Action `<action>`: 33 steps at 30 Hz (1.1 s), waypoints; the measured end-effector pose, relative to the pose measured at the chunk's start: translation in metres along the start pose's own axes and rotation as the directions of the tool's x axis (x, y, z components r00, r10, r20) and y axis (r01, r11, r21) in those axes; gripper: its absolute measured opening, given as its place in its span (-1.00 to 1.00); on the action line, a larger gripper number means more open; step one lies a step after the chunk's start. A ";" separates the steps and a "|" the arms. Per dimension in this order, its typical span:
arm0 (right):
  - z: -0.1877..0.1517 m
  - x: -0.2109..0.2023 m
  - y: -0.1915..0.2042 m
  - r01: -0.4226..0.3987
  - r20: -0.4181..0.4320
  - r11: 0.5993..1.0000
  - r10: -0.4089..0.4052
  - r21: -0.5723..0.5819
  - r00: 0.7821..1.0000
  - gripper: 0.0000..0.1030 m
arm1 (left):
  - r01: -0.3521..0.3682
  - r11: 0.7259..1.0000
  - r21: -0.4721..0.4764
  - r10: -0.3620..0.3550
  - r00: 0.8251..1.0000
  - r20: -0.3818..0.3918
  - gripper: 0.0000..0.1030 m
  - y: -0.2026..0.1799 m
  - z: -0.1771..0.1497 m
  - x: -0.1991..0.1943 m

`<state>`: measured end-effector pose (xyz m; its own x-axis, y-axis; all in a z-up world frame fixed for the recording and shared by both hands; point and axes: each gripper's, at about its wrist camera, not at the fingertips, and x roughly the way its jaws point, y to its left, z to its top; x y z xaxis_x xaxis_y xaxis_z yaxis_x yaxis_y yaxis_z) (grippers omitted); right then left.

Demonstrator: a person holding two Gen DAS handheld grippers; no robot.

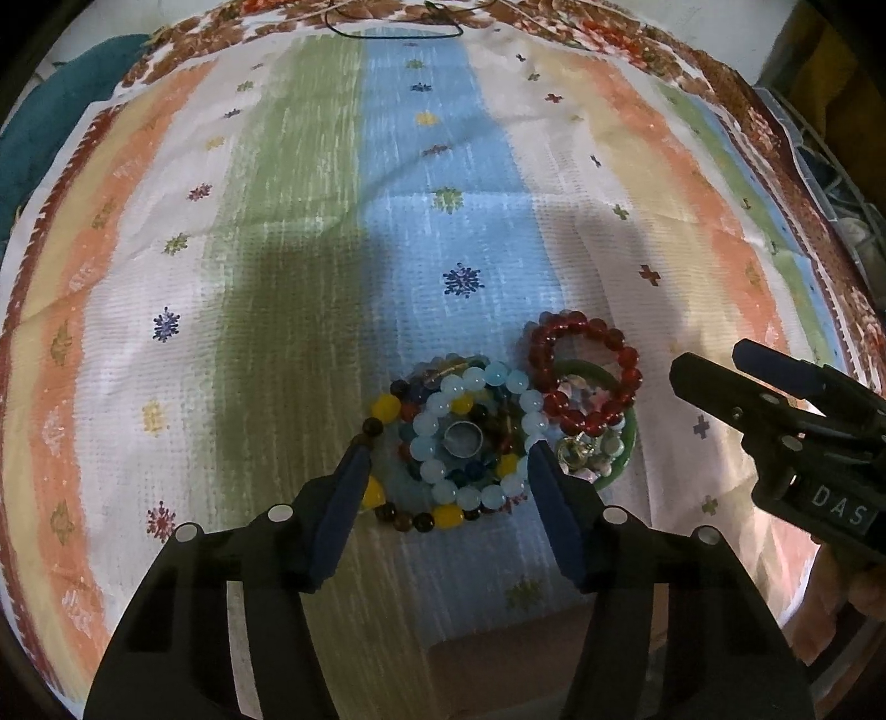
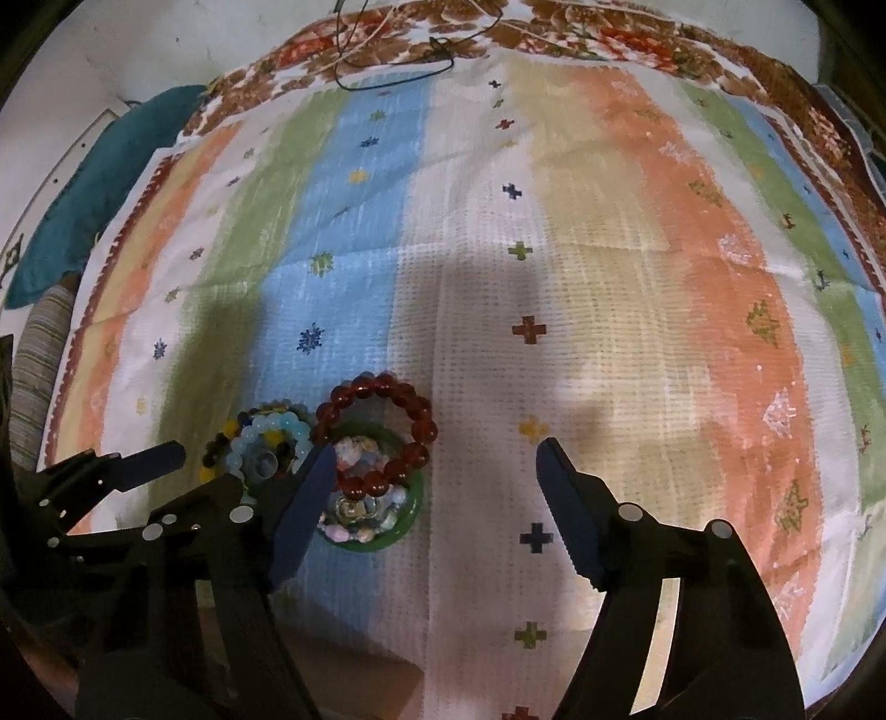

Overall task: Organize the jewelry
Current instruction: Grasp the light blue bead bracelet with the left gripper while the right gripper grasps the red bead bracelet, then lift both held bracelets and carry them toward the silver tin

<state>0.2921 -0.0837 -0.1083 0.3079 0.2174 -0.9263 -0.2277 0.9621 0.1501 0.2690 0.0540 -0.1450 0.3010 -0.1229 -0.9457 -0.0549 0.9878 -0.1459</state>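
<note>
Across the left wrist view spreads a striped cloth (image 1: 310,232) in orange, cream, green, blue and white bands, dotted with small printed flowers and crosses and edged by a brown floral border. It covers the tabletop, and dark shadows fall over its middle. A teal fabric (image 1: 50,105) lies past its far left edge, and a thin black cord (image 1: 387,34) loops at the far border. The left tongs (image 1: 446,451) point steeply down with their blue fingers apart, straddling a heap of beaded bracelets (image 1: 443,437): a pale blue strand sits on top, with a mixed yellow and dark strand beneath it and a silver ring (image 1: 462,438) in the centre. Whether the pads press the beads I cannot tell. Just right of the heap, a red bead bracelet (image 1: 581,371) overlaps a green bangle (image 1: 626,443) filled with small pale trinkets. The right tongs (image 1: 703,365) reach in from the right edge.

Over in the right wrist view, the same cloth fills the frame, with a pale wall or floor at the far left. The right tongs (image 2: 437,462) stand wide apart over bare cloth; their left finger is beside the green bangle (image 2: 415,498) and red bead bracelet (image 2: 376,432). The left tongs (image 2: 232,459) come in low at left, over the bracelets (image 2: 260,437).
</note>
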 end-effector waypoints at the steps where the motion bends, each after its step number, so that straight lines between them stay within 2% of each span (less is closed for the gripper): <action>1: 0.001 0.002 0.001 0.001 -0.001 1.000 -0.001 -0.002 1.000 0.43 | 0.001 1.000 -0.001 -0.001 1.000 -0.003 0.12 0.001 0.001 0.002; 7: 0.005 0.014 0.004 0.000 -0.019 1.000 -0.001 -0.011 1.000 0.27 | 0.014 1.000 0.007 -0.014 1.000 -0.024 -0.05 0.001 0.005 0.012; 9: 0.005 0.019 0.005 0.002 -0.027 1.000 -0.002 -0.010 1.000 0.17 | 0.012 1.000 0.013 -0.012 0.999 -0.032 -0.18 0.001 0.006 0.016; 15: 0.008 0.034 0.006 0.007 -0.049 1.000 -0.008 -0.007 0.999 -0.04 | -0.002 1.000 0.018 0.003 0.999 -0.051 -0.29 0.002 0.005 0.026; 22: 0.009 0.050 0.008 0.006 -0.081 1.000 -0.007 -0.010 0.997 -0.48 | -0.029 0.999 0.023 0.031 0.997 -0.073 -0.51 0.006 0.004 0.038; 27: 0.011 0.053 0.011 0.003 -0.075 1.000 -0.004 -0.020 0.997 -0.64 | -0.024 1.000 0.009 0.024 0.997 -0.071 -0.74 0.008 0.006 0.040; 33: 0.011 0.053 0.009 0.004 -0.070 1.000 -0.005 -0.022 0.998 -0.72 | -0.035 0.999 0.010 0.036 0.998 -0.059 -0.78 0.008 0.007 0.033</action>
<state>0.3160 -0.0614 -0.1522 0.2435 0.2002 -0.9490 -0.2472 0.9589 0.1389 0.2851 0.0585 -0.1759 0.2419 -0.0930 -0.9658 -0.0555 0.9924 -0.1095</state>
